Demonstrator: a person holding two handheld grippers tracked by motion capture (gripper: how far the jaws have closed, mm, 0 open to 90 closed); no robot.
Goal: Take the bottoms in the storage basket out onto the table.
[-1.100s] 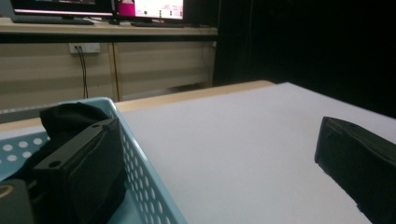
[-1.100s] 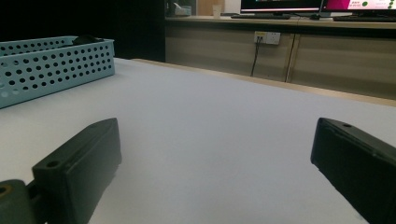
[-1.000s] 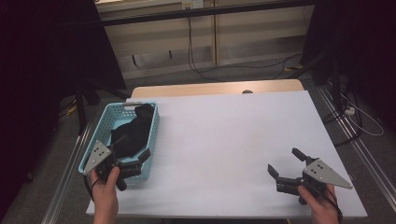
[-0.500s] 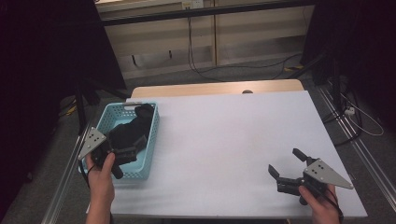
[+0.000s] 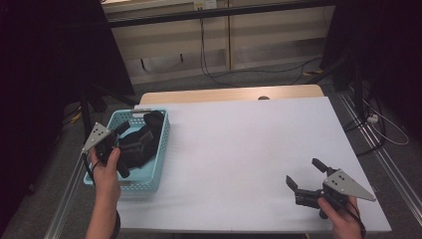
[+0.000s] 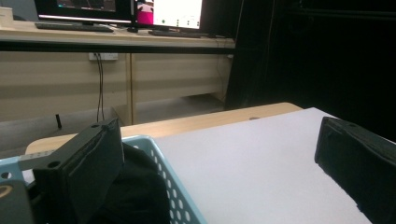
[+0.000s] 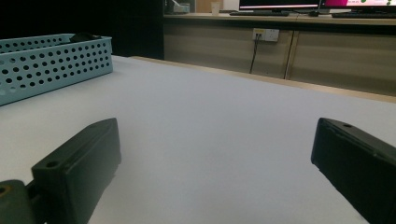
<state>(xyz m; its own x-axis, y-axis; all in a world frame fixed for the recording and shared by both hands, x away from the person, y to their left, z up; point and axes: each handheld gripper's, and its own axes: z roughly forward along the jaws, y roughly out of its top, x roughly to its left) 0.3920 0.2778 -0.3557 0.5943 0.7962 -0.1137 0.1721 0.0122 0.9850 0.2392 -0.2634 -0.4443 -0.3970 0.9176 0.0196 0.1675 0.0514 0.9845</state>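
Left hand-held gripper (image 5: 121,134) hovers over the light blue perforated plastic basket (image 5: 160,149) at the left edge of the white worktop (image 5: 239,149), and its jaws are spread wide with nothing between them. In the left gripper view one jaw hangs above the inside of the basket and the other stands out over the bare worktop, so the basket's right-hand wall runs between the two. Inside the basket lies a crumpled black cloth (image 5: 142,142), dark and bunched, reaching from the far end down toward the near end; the same black fabric shows just beneath the jaw in the left gripper view (image 6: 140,186). Whether a jaw touches the cloth cannot be told.

Over on the other side, the right hand-held gripper (image 5: 306,177) sits low near the front right corner of the worktop, well apart from the basket. Its jaws gape too, holding nothing, and they point toward the left. From the right gripper view the basket (image 7: 51,60) stands far off at the left, with open white surface in front of the jaws.
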